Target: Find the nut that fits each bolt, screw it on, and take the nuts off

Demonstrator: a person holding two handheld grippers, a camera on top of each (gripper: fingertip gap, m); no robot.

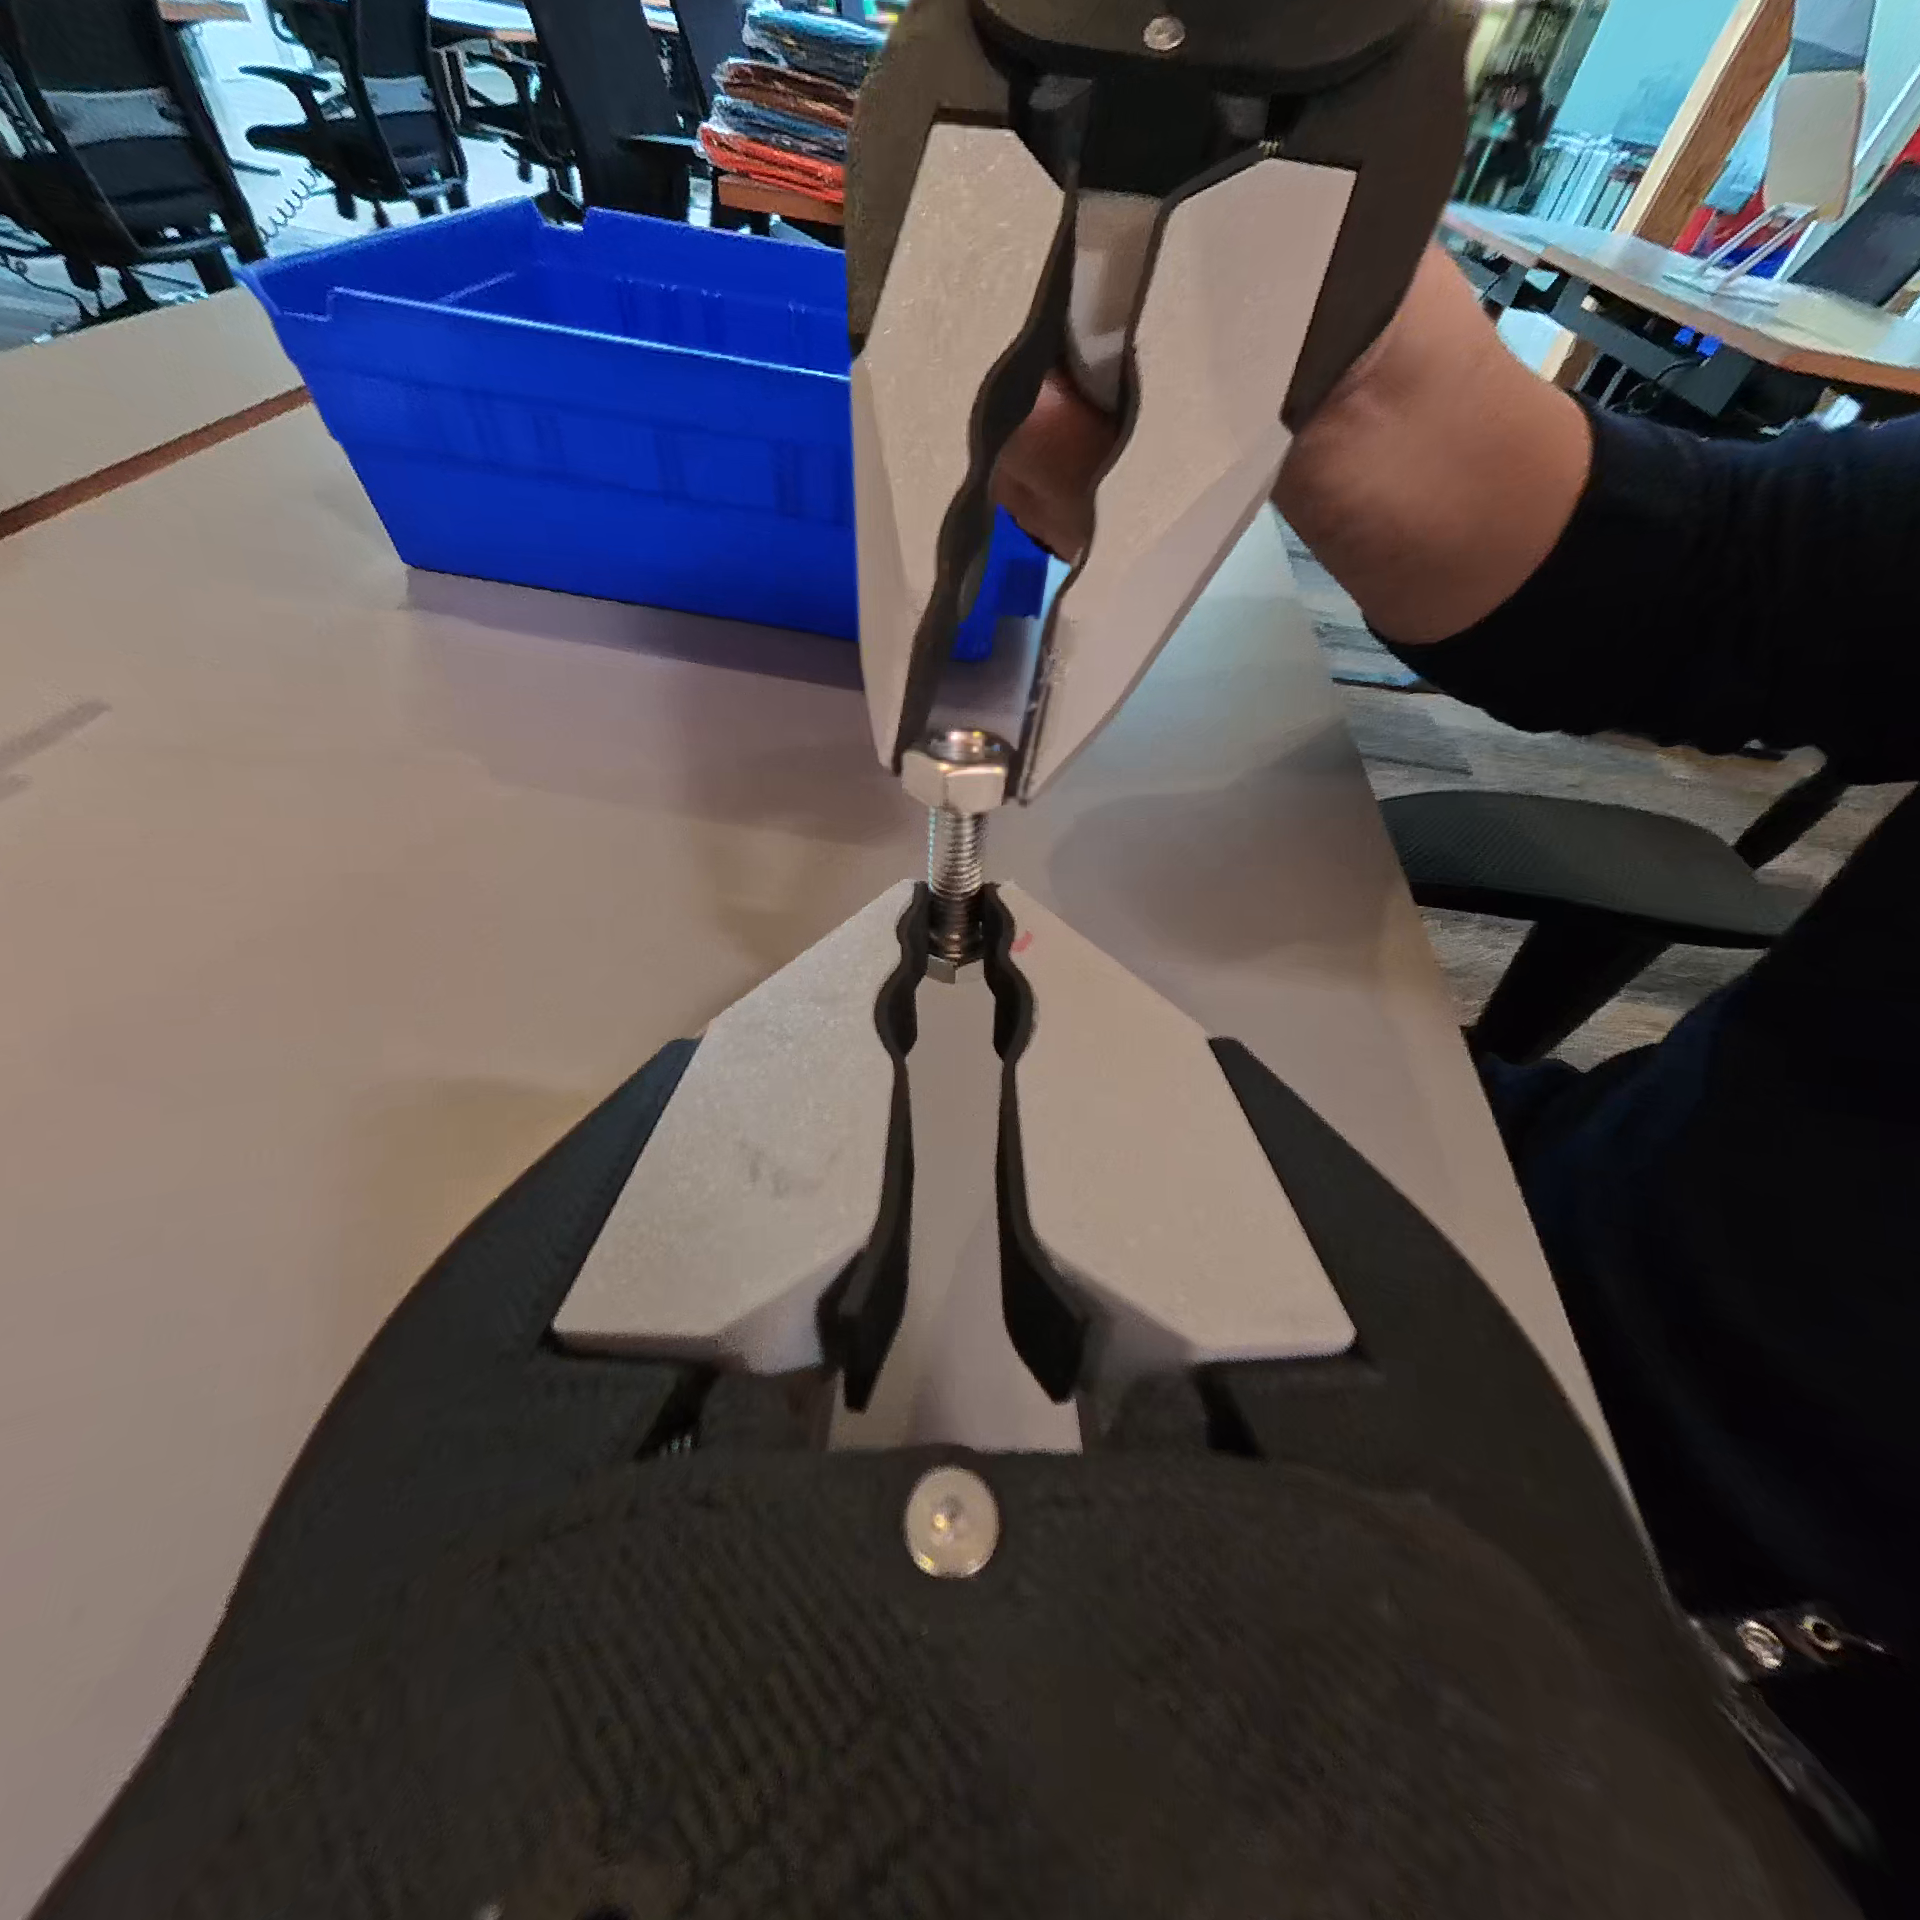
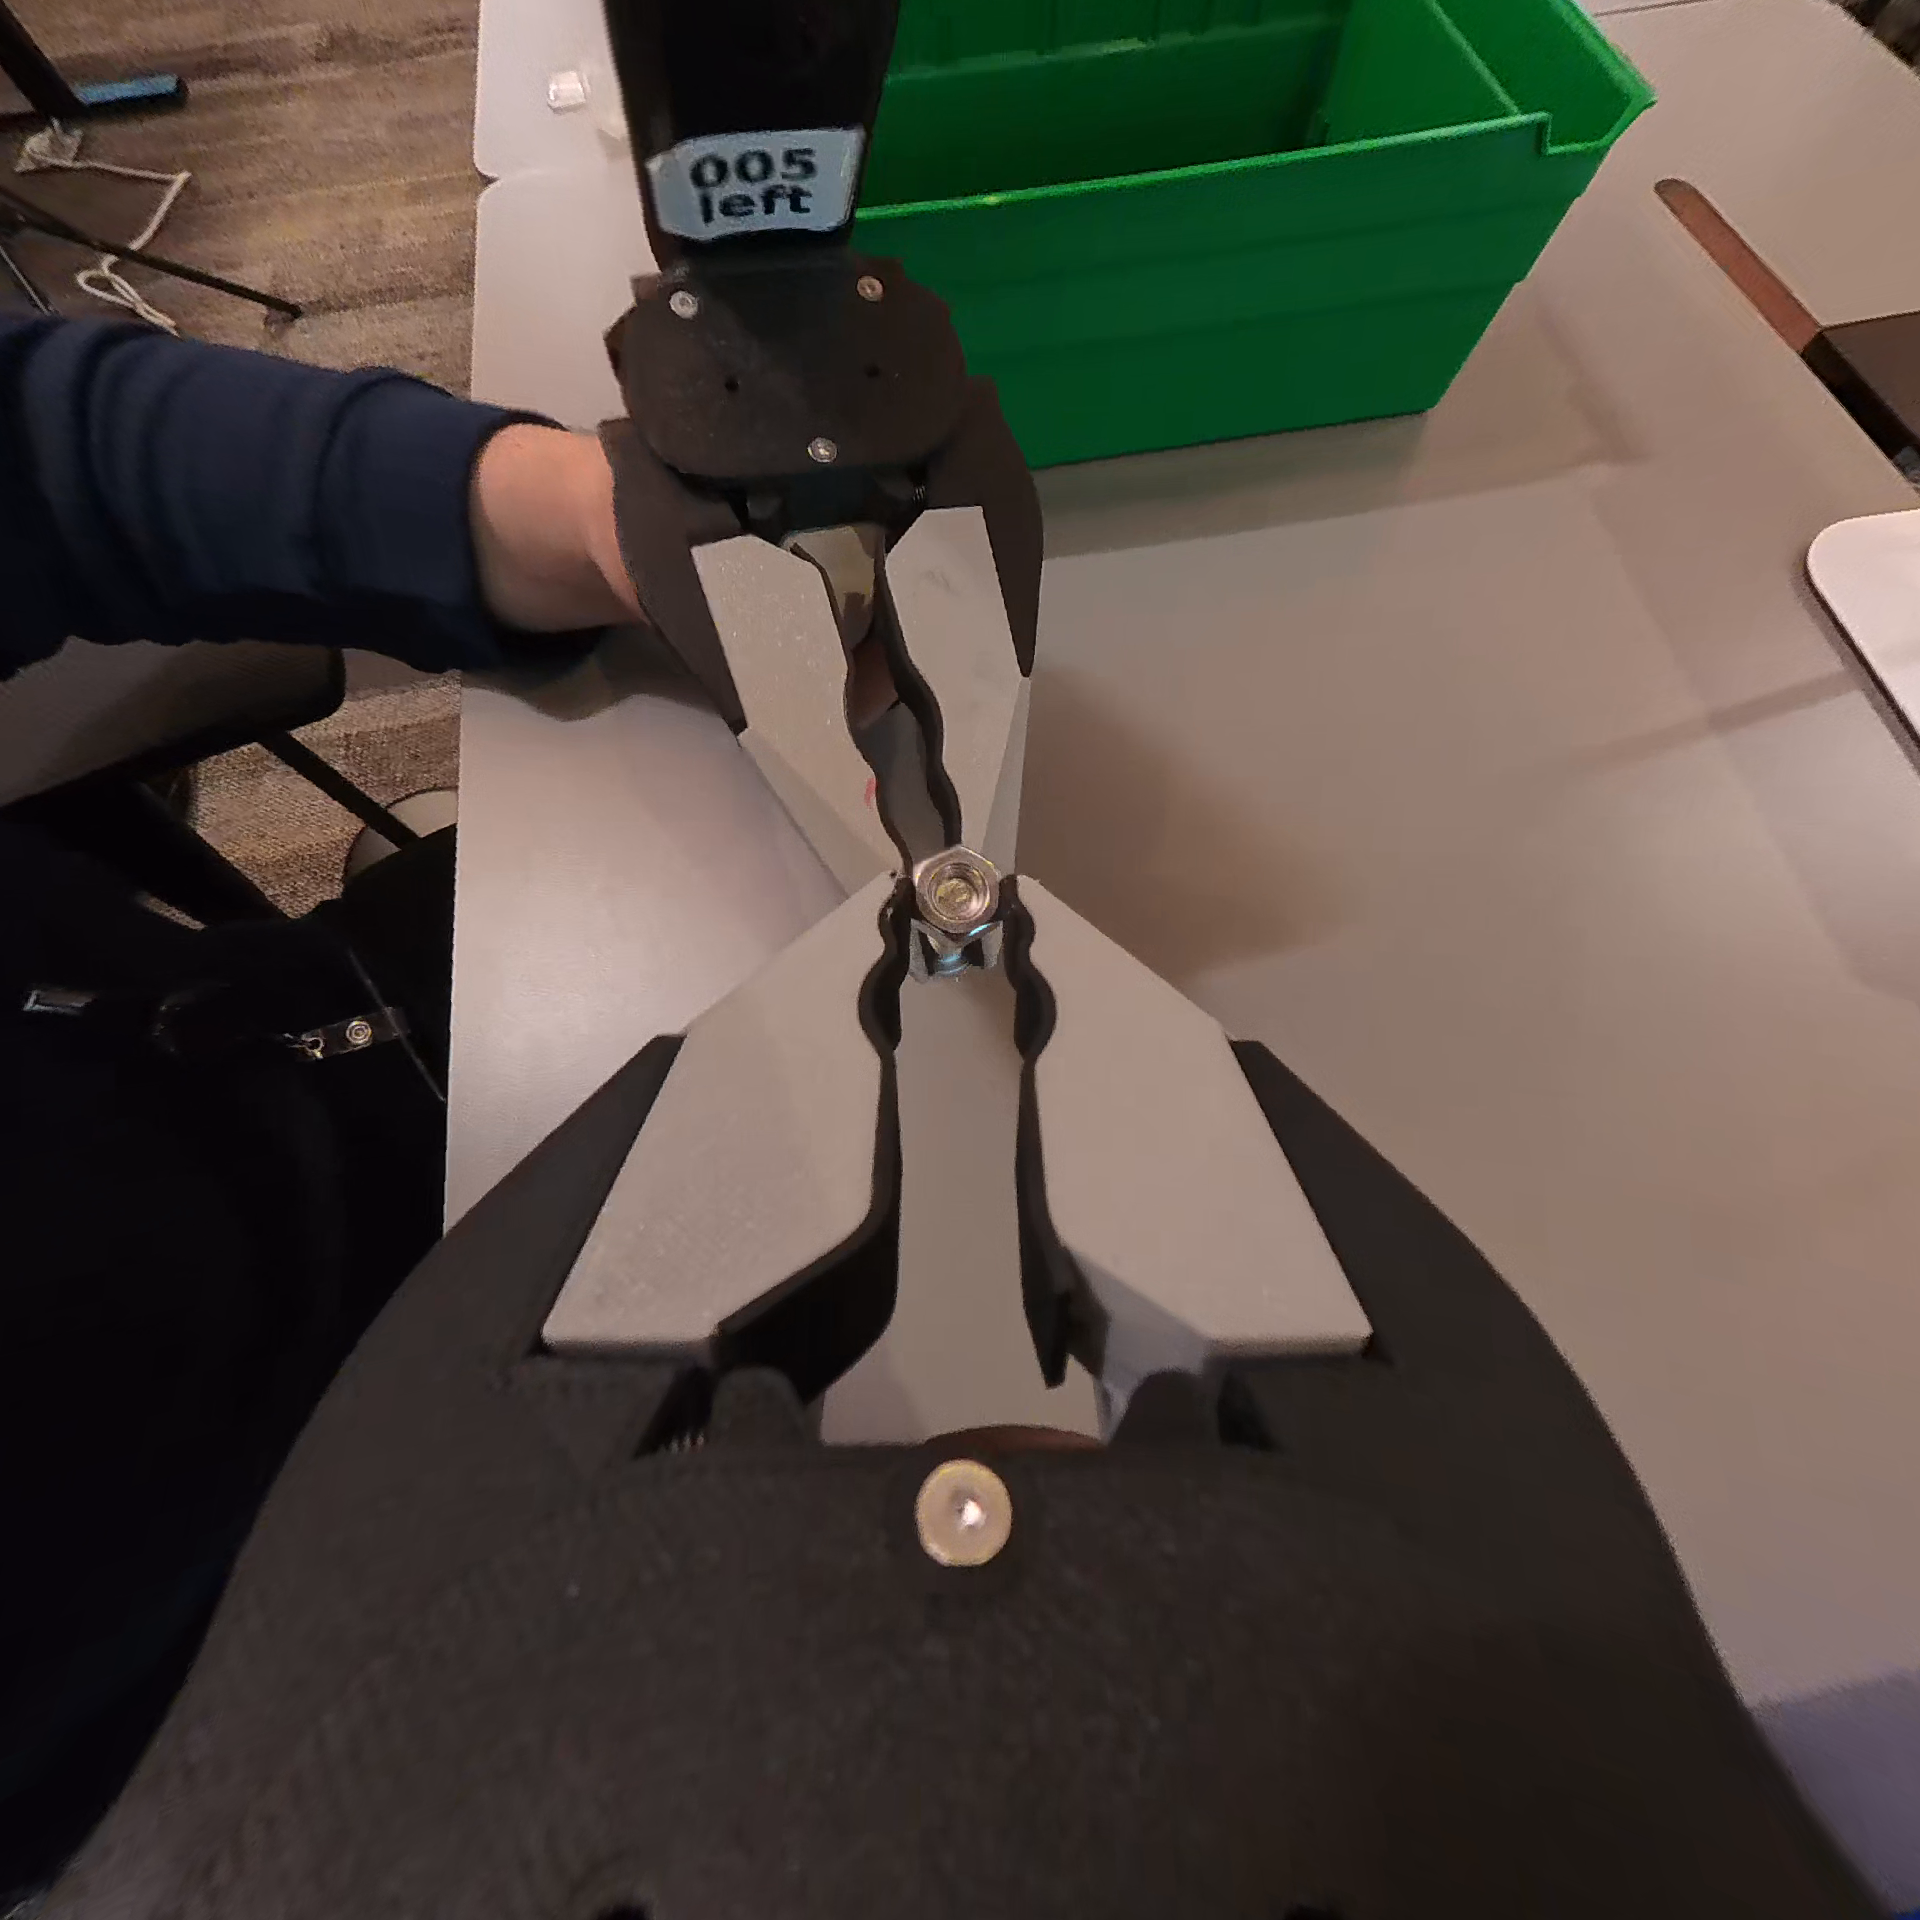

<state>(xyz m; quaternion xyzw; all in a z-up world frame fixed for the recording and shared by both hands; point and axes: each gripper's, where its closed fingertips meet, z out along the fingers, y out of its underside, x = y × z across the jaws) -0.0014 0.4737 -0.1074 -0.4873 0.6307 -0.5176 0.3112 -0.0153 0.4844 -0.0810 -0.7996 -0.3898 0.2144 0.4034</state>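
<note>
Silver threaded steel bolt (image 1: 950, 878) sits clenched in the left tool (image 1: 952, 925), above the grey surface (image 1: 416, 831); the right tool (image 2: 954, 914) grips the silver hexagonal nut (image 1: 954, 769), apparently threaded on its end.

Soft indoor light, fisheye-warped edges

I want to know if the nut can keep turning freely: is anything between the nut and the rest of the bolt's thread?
Nothing visible. The right gripper holds the nut at the bolt's far end, and bare thread runs from it to the left gripper, which clamps the bolt near its head.
</note>
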